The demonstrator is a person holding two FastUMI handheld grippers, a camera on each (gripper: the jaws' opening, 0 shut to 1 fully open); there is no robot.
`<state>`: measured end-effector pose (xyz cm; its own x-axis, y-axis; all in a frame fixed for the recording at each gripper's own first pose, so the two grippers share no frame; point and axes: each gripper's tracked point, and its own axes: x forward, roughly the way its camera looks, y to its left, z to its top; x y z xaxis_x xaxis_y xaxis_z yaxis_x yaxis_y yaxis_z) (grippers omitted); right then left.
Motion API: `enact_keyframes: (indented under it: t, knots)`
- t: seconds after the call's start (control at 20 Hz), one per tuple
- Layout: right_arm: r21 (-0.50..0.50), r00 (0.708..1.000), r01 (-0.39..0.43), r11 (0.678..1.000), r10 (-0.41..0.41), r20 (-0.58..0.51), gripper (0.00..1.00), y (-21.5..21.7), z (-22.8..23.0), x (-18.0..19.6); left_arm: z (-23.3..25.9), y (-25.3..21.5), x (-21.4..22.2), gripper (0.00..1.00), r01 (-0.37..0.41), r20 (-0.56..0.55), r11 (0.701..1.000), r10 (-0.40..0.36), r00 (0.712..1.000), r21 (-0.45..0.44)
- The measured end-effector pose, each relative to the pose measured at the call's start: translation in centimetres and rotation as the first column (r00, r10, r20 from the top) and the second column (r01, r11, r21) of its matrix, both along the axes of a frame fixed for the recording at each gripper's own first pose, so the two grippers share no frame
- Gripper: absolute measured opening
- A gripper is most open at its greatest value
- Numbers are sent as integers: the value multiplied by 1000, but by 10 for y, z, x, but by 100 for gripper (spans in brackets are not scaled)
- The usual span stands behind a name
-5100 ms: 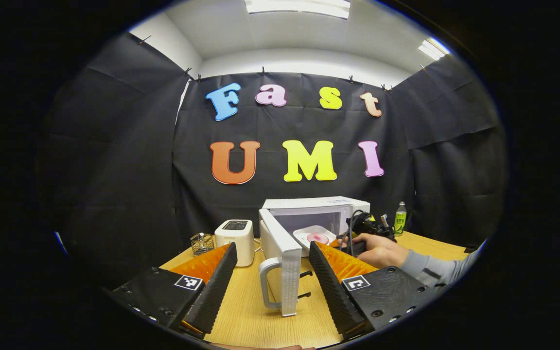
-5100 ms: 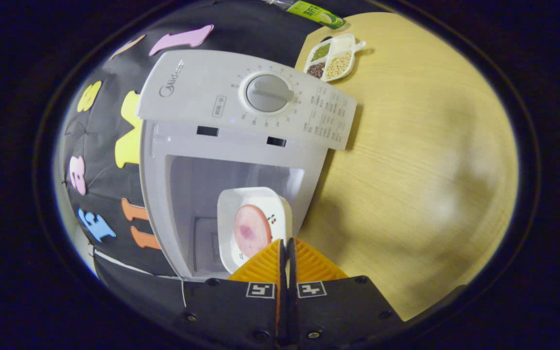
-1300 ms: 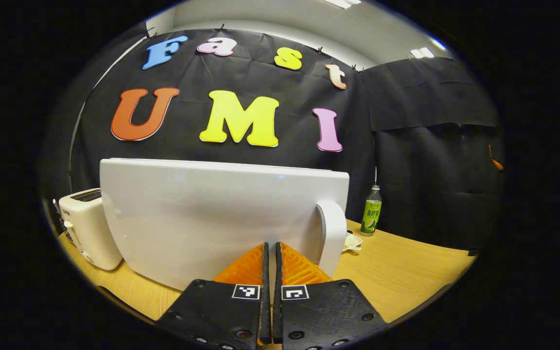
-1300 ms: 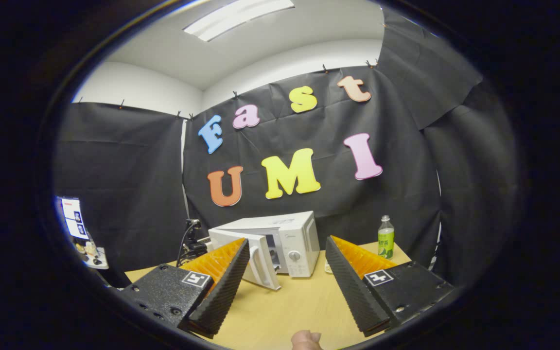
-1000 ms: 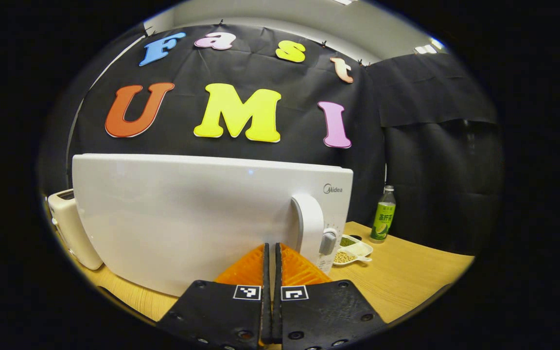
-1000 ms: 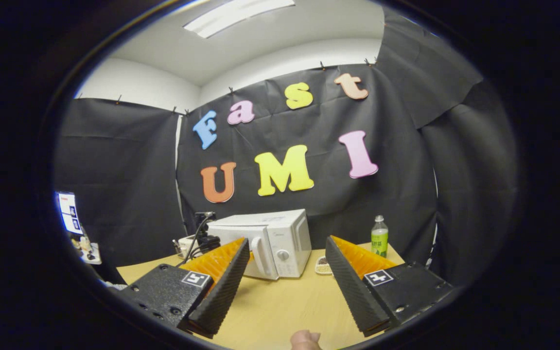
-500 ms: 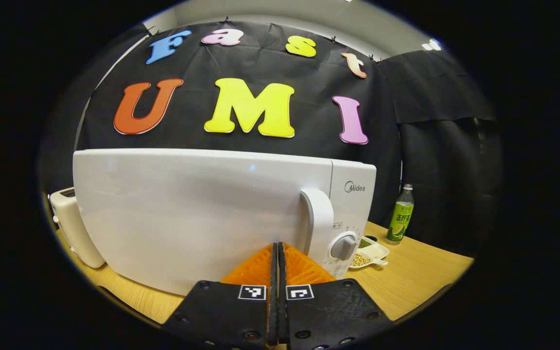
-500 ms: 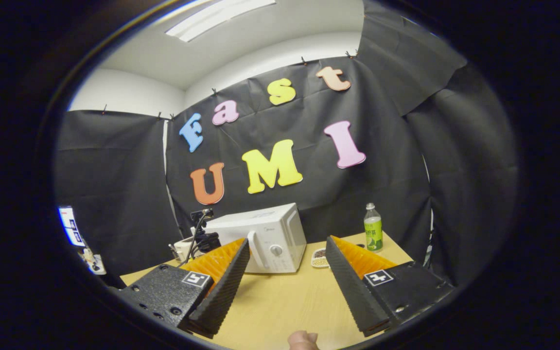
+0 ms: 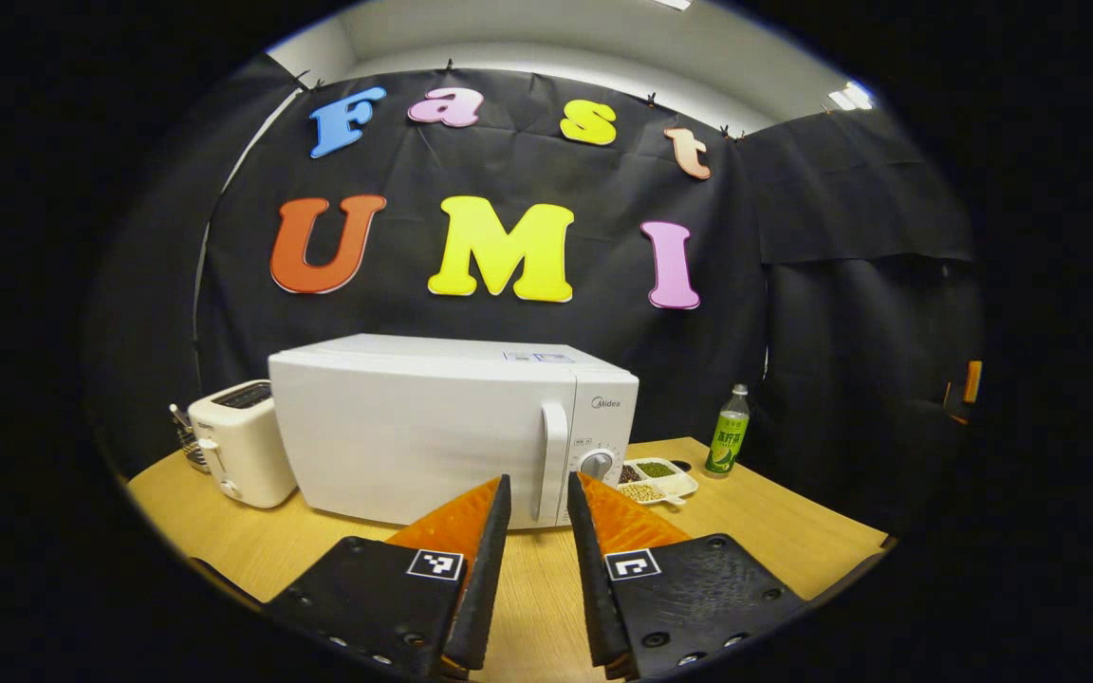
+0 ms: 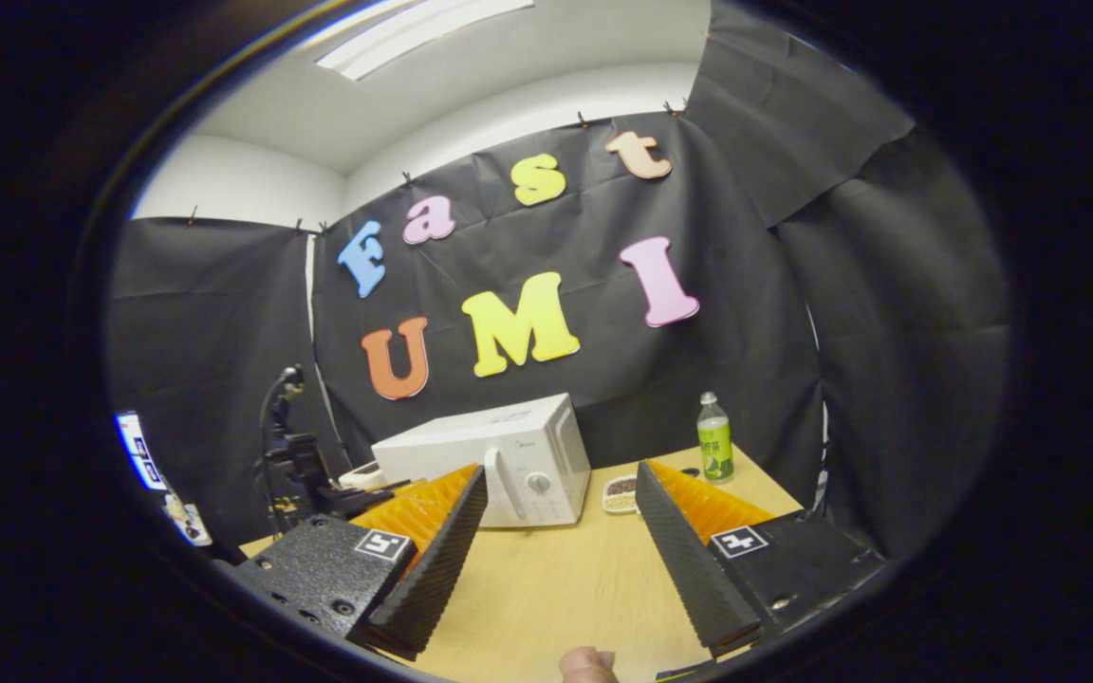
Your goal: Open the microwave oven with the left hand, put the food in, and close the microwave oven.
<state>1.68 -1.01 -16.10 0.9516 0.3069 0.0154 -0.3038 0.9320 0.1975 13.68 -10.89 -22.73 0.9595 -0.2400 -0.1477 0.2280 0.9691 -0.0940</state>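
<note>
On the far left of the left gripper view sits a boxy cream toaster (image 9: 235,442), rounded at the corners, on the pale wood-grain tabletop (image 9: 774,531). Next along is your microwave oven (image 9: 433,427), smooth glossy white plastic, a plain rectangular box with its door flush against the body. So the job looks all but done: door shut, and the food presumably inside, though you can't see through that opaque front. The curved bar handle (image 9: 554,460) runs upright beside the round dial (image 9: 596,464). Your left tongs (image 9: 537,498) hang just short of that handle, ribbed wedge fingers parted a narrow slit, gripping nothing. Right of the oven: a small divided dish of beans (image 9: 653,478), then a slim green-labelled bottle (image 9: 726,443). In the right gripper view, your right tongs (image 10: 561,493) stand well back from the oven, spread wide and empty. All that seems left is to pull away.
</note>
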Motion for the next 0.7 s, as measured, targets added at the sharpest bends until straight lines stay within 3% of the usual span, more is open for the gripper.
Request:
enact_keyframes:
  t: [0.05,0.1,0.15,0.2,0.25,0.3,0.45,0.5,0.7]
  knots:
    - [-6,1000,5,1000,-5,5,100,0,6,-5,12,4,-18,48,-6,1,1000,6,1000,-3]
    - [-11,1000,11,1000,-11,16,90,0,12,-12,26,9,-37,62,-13,6,1000,13,1000,1]
    - [-16,999,19,1000,-18,27,90,-1,20,-17,39,15,-51,93,-24,17,1000,23,1000,11]
    - [-21,999,28,999,-27,39,90,-2,25,-22,52,24,-67,96,-41,28,999,41,999,29]
    - [-22,998,40,999,-39,50,90,-4,32,-28,65,34,-82,88,-67,37,996,65,997,53]
    - [-26,997,48,998,-47,55,89,-5,38,-32,76,45,-95,97,-97,45,992,94,995,76]
    - [-23,995,63,998,-61,73,90,-8,62,-46,105,69,-131,97,-174,45,977,170,984,124]
    - [-22,995,64,998,-62,80,100,-9,70,-50,115,73,-142,98,-188,48,974,183,982,126]
    - [-30,989,83,996,-79,127,100,-11,106,-76,151,89,-183,98,-227,86,970,220,972,88]
